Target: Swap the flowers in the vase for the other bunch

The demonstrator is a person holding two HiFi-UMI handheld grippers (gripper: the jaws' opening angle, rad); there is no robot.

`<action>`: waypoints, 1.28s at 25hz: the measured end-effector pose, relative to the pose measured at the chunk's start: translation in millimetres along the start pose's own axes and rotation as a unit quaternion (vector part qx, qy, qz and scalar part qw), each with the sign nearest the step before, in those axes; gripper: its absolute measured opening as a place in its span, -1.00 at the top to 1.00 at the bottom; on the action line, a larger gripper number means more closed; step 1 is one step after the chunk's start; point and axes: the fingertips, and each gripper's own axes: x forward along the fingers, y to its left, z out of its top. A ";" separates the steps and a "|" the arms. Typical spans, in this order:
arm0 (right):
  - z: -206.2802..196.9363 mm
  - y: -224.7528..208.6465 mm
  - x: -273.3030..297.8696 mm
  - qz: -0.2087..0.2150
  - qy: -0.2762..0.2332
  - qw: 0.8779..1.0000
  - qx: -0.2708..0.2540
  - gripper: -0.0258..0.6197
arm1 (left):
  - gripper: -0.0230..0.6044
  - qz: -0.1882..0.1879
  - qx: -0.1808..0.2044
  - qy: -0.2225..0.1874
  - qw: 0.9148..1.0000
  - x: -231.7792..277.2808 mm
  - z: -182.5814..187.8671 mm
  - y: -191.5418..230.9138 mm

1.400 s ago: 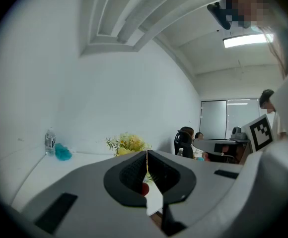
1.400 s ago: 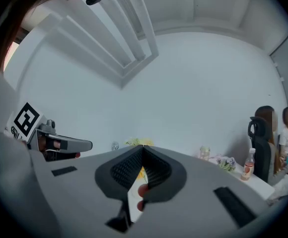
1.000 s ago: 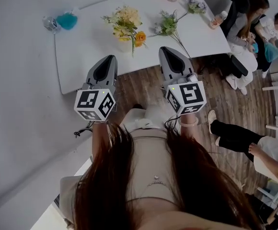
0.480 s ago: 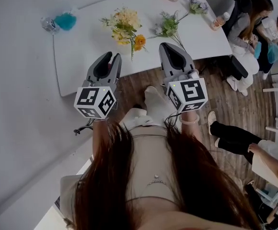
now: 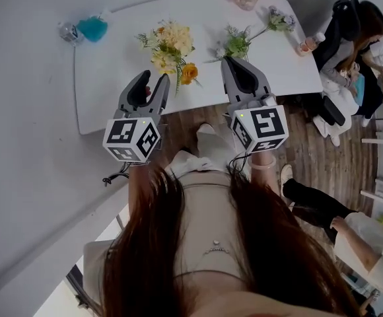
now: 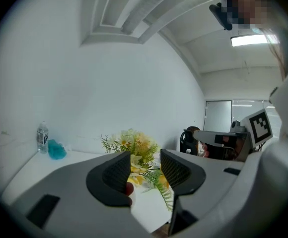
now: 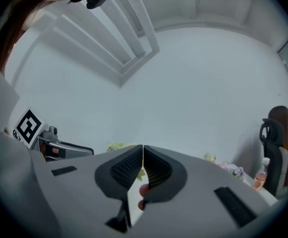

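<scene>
The left gripper [image 5: 153, 79] [image 6: 145, 155] is held level over the near edge of the white bench [image 5: 112, 65]. Its fingers are spreading apart and nothing sits between them. The yellow and white bunch [image 5: 172, 45] [image 6: 136, 145] stands just ahead of these fingers and a touch towards their right-hand side. In the left gripper view it shows through the gap between them, beyond the tips and clear of both pads. Its vase cannot be made out under the blooms.

The right gripper [image 5: 231, 61] [image 7: 143, 148] has its fingers pressed together on nothing. The other bunch [image 5: 239, 43], green with a purple head, lies flat on the bench right in front of those fingertips and trails away to their right. Whether the tips touch its stems cannot be told.

Far out to the left of the left fingers, at the bench's back corner, stand a water bottle [image 5: 67, 32] [image 6: 42, 137] and a teal object [image 5: 92, 28] [image 6: 56, 150].
</scene>
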 end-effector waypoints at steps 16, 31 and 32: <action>-0.3 -42.2 48.2 0.052 0.007 0.999 0.004 0.83 | -0.27 0.086 0.062 -0.014 0.994 47.9 8.2 -5.3; -4.2 -75.8 56.1 0.046 0.003 0.999 0.011 0.83 | -0.53 0.146 0.129 -0.028 0.981 79.8 21.5 -3.4; -4.3 -78.0 56.0 0.043 0.002 0.999 0.012 0.83 | -0.54 0.145 0.131 -0.023 0.980 82.7 20.8 -2.5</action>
